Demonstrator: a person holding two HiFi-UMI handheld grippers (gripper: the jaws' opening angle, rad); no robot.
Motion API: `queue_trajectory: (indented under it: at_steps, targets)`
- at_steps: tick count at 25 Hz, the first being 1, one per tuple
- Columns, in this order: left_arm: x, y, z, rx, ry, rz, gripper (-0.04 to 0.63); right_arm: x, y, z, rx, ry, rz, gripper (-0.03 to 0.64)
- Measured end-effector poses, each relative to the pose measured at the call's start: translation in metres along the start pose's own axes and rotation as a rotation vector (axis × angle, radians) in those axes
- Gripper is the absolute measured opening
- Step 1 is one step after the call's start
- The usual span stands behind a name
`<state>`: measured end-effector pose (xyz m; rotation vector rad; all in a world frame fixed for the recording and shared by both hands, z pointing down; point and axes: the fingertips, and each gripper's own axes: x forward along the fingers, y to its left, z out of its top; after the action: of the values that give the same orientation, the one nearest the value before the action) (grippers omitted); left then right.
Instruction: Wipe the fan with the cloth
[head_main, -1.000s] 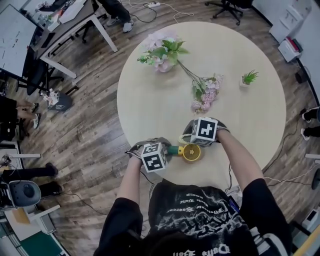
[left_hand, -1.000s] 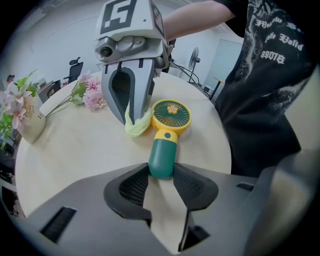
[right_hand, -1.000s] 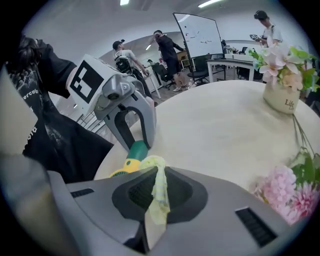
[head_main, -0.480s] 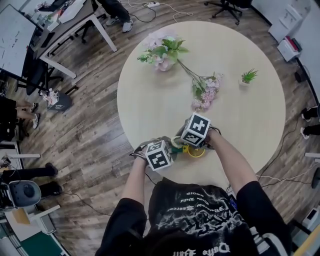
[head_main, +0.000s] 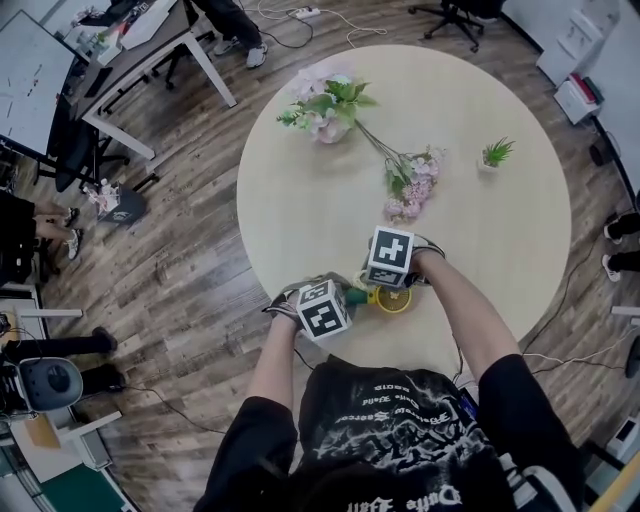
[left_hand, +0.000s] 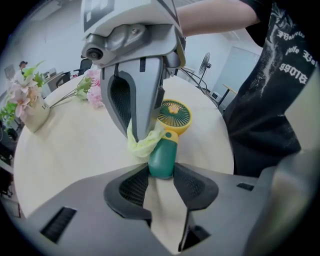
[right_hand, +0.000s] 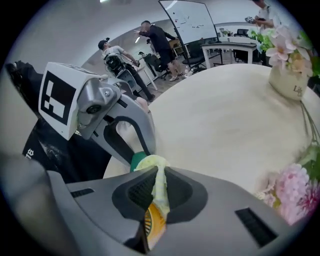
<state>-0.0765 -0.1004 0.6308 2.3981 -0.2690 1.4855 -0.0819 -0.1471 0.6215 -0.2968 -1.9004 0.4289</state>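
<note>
A small hand fan lies near the front edge of the round table (head_main: 300, 200). Its yellow head (left_hand: 174, 115) faces up and its green handle (left_hand: 161, 161) points at me. My left gripper (left_hand: 161, 172) is shut on the end of that handle. The right gripper (right_hand: 159, 192) is shut on a pale yellow-green cloth (right_hand: 160, 180) and holds it against the fan where handle meets head. Part of the yellow head (right_hand: 154, 225) shows below its jaws. From the head view, the fan (head_main: 393, 298) peeks out beside both marker cubes.
A vase of pink flowers (head_main: 325, 105) stands at the table's far side. A loose flower sprig (head_main: 410, 190) lies just beyond the grippers, and a small potted plant (head_main: 495, 153) sits to the right. Desks, chairs and people surround the table.
My right gripper has shifted left and rolled over the fan head, covering more of it. The left gripper has moved slightly right with the handle.
</note>
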Motion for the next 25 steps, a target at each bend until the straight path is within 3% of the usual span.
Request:
queue_trajectory:
  at_steps: [6,15,20,21,22,25]
  targets:
    - [0.000,0.002,-0.003,0.036,0.031,0.011,0.175,-0.011,-0.004,-0.025,-0.058,0.089,-0.010,0.038]
    - [0.000,0.002,0.001,-0.070,-0.024,0.047,0.179,-0.041,-0.024,-0.077,0.180,-0.029,-0.074,0.041]
    - [-0.001,0.001,0.001,-0.116,-0.035,0.052,0.181,-0.067,-0.021,-0.105,0.314,-0.294,-0.182,0.041]
    - [-0.002,0.000,0.001,-0.113,-0.035,0.058,0.215,-0.074,-0.019,-0.109,0.342,-0.363,-0.212,0.041]
    - [-0.003,0.000,0.002,-0.098,-0.033,0.070,0.284,-0.081,-0.017,-0.112,0.369,-0.430,-0.238,0.041]
    - [-0.009,-0.002,0.012,0.025,-0.015,0.107,0.307,-0.097,-0.007,-0.125,0.435,-0.569,-0.297,0.041]
